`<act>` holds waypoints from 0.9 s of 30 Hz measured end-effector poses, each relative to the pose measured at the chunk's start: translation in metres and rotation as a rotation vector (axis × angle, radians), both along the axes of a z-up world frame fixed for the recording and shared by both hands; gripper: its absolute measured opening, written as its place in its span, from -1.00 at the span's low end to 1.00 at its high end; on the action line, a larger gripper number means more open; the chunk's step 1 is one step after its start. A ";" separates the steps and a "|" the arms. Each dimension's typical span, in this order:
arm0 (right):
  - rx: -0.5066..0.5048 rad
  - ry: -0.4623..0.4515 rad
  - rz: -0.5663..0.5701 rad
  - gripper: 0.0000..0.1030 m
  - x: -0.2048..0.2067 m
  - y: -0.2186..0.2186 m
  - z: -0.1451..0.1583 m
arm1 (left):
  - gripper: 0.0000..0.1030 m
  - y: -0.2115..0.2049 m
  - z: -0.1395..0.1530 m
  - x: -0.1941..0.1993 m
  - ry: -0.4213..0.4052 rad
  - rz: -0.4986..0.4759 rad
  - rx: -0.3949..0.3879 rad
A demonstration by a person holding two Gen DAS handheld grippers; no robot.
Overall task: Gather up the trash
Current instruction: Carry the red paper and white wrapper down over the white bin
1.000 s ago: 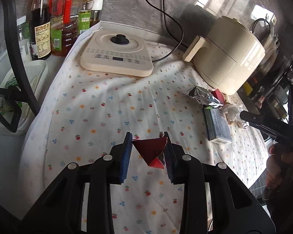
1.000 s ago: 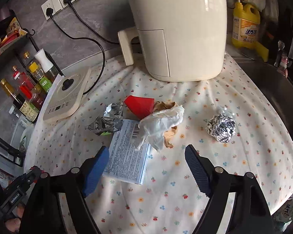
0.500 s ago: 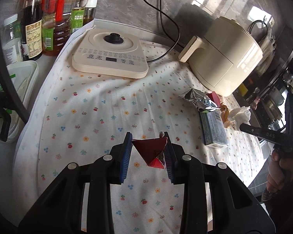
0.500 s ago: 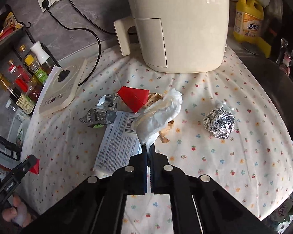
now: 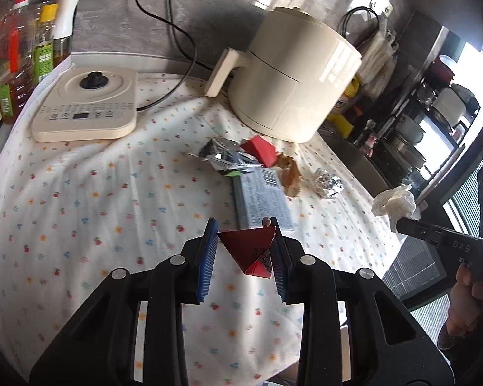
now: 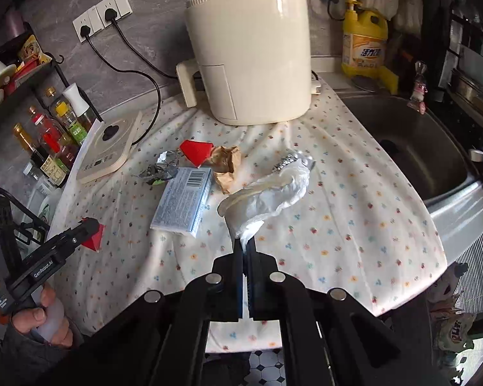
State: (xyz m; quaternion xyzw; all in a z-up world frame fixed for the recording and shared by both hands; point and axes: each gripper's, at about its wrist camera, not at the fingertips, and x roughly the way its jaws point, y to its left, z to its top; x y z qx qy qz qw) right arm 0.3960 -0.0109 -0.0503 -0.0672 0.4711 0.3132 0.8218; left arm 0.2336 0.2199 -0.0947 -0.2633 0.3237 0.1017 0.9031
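My left gripper [image 5: 243, 234] is shut on a red folded paper wrapper [image 5: 248, 249], held above the flowered tablecloth [image 5: 80, 199]; it shows in the right wrist view [image 6: 93, 236] too. My right gripper [image 6: 244, 244] is shut on a crumpled white plastic wrap [image 6: 267, 193], lifted above the cloth; it also shows in the left wrist view [image 5: 394, 204]. On the cloth lie a blue flat box [image 6: 182, 201], a silver foil wrapper [image 6: 161, 169], a second red wrapper [image 6: 196, 151], brown crumpled paper [image 6: 225, 164] and a foil ball [image 5: 328, 185].
A cream air fryer [image 6: 251, 54] stands at the back, an induction cooker [image 6: 108, 148] to the left with sauce bottles [image 6: 54, 138] beside it. A steel sink [image 6: 409, 148] lies right of the cloth, with a yellow detergent bottle [image 6: 365, 41] behind.
My right gripper shut on the white plastic wrap and lifted it up and back off the pile. My left gripper swung rightward, still holding the red wrapper.
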 end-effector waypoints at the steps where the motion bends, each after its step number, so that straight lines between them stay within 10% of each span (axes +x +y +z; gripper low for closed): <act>1: 0.002 -0.001 -0.013 -0.95 -0.003 -0.013 0.000 | -0.39 -0.010 0.001 0.003 -0.002 -0.009 -0.003; 27: -0.041 0.260 -0.262 -0.93 -0.071 -0.298 -0.121 | -0.39 -0.259 -0.015 0.016 0.142 -0.264 0.066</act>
